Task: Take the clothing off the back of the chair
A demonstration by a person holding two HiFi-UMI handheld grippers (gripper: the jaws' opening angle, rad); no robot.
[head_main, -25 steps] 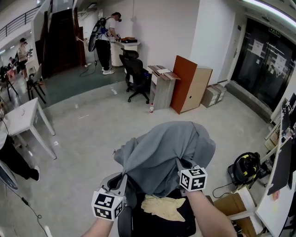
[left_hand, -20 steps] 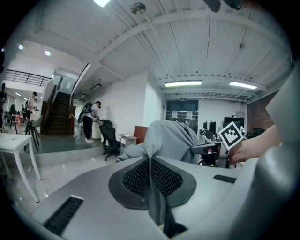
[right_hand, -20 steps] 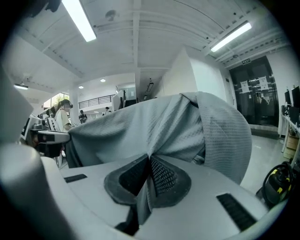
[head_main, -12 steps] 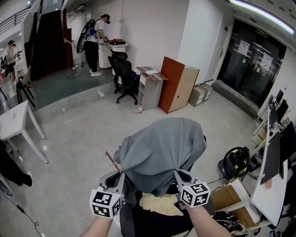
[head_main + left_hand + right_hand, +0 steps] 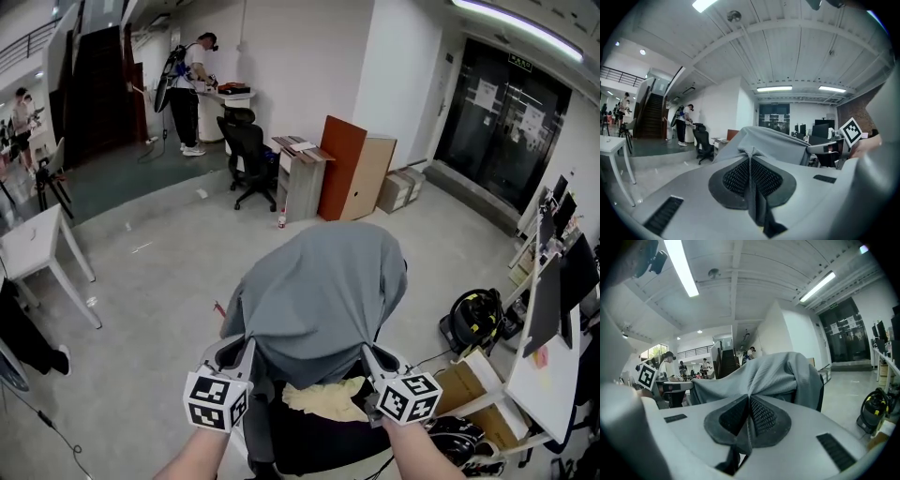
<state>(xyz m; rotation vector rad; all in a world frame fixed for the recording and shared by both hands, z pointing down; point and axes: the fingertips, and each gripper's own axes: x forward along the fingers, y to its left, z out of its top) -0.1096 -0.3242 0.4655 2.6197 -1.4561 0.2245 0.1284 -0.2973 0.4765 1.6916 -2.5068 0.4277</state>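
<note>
A grey garment [image 5: 319, 291] hangs over the back of a black chair [image 5: 323, 441] in the middle of the head view. My left gripper [image 5: 246, 352] is shut on its lower left hem, and my right gripper [image 5: 370, 356] is shut on its lower right hem. The left gripper view shows grey fabric [image 5: 776, 140] pinched between the mesh pads [image 5: 736, 178]. In the right gripper view the garment [image 5: 773, 373] rises from the closed pads [image 5: 761, 416] and covers the chair back [image 5: 820, 397]. A cream cloth [image 5: 323, 398] lies on the seat below.
A white table [image 5: 37, 248] stands at the left. At the back are another office chair [image 5: 246, 155], a small cabinet [image 5: 302, 183], an orange board [image 5: 337, 169] and a person [image 5: 192, 84]. A black and yellow machine [image 5: 473, 319], a cardboard box [image 5: 464, 398] and a white desk [image 5: 553, 375] crowd the right.
Both grippers kept their hold on the hem and shifted, the right one further. The garment went from bunched with a fold at the left to smooth and taut over the chair back.
</note>
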